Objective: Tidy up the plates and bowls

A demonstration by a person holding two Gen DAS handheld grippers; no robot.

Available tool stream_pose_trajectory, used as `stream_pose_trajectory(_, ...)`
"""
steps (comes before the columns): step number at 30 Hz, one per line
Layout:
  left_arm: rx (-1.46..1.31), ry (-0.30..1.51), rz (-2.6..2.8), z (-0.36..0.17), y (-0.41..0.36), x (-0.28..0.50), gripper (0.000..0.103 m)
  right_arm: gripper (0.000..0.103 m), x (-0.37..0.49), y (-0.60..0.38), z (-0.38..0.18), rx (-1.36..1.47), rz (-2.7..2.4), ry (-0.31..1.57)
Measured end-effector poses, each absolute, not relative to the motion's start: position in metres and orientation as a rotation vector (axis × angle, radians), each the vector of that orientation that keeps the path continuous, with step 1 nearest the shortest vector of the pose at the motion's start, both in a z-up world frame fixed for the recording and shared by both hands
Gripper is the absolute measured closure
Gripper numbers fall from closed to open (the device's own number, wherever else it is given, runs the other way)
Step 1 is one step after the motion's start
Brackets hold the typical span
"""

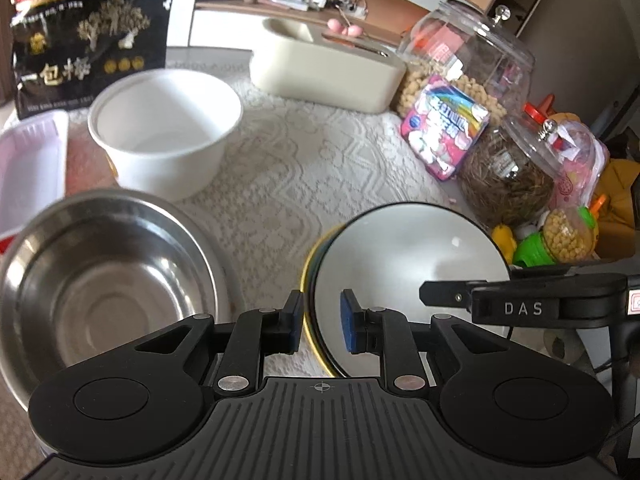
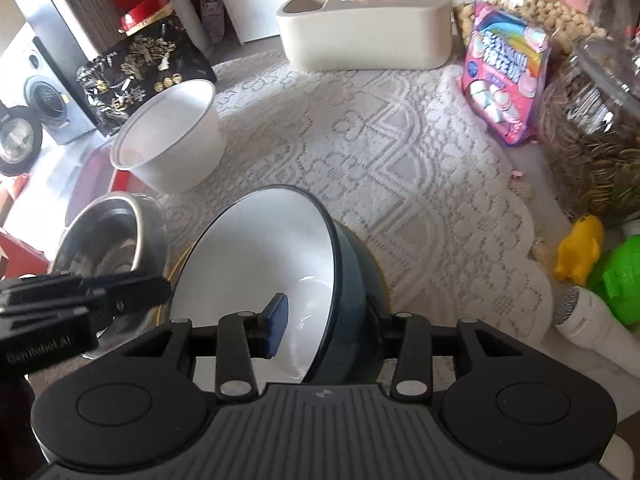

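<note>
A dark teal bowl with a white inside (image 2: 260, 264) is tilted on a yellow plate (image 2: 182, 258), whose rim shows under it. My right gripper (image 2: 326, 326) is shut on the bowl's right wall, one pad inside and one outside. In the left wrist view my left gripper (image 1: 320, 326) straddles the near rims of the yellow plate (image 1: 310, 336) and the teal bowl (image 1: 400, 264); its pads stand a little apart from them. A steel bowl (image 1: 104, 276) sits to the left, and a white plastic bowl (image 1: 164, 128) stands behind it.
A lace cloth (image 2: 380, 152) covers the table. A cream tissue box (image 2: 364, 36) stands at the back, a black snack bag (image 1: 92, 44) at the back left. Clear jars (image 1: 508, 172), a pink candy bag (image 2: 504, 80) and toys (image 2: 580, 252) line the right side.
</note>
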State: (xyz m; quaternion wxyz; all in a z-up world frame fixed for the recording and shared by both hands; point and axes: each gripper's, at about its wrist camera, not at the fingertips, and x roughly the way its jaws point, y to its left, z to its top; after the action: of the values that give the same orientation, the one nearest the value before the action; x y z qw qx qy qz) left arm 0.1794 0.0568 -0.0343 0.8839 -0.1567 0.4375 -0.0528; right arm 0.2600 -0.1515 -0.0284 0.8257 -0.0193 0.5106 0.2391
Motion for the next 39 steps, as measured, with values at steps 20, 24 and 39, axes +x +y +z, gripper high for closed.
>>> stream_pose_trajectory(20, -0.432, 0.912, -0.144, -0.038, 0.069, 0.181, 0.081, 0.064, 0.251, -0.142, -0.011, -0.162, 0.438, 0.998)
stream_pose_trajectory(24, -0.403, 0.941, -0.189, -0.024, 0.074, 0.190, 0.081, 0.064, 0.253, -0.140, -0.010, -0.157, 0.423, 1.002)
stream_pose_trajectory(39, -0.482, 0.974, -0.301, 0.002, 0.157, 0.223, 0.081, 0.063, 0.294, -0.098, 0.023, -0.116, 0.328, 1.010)
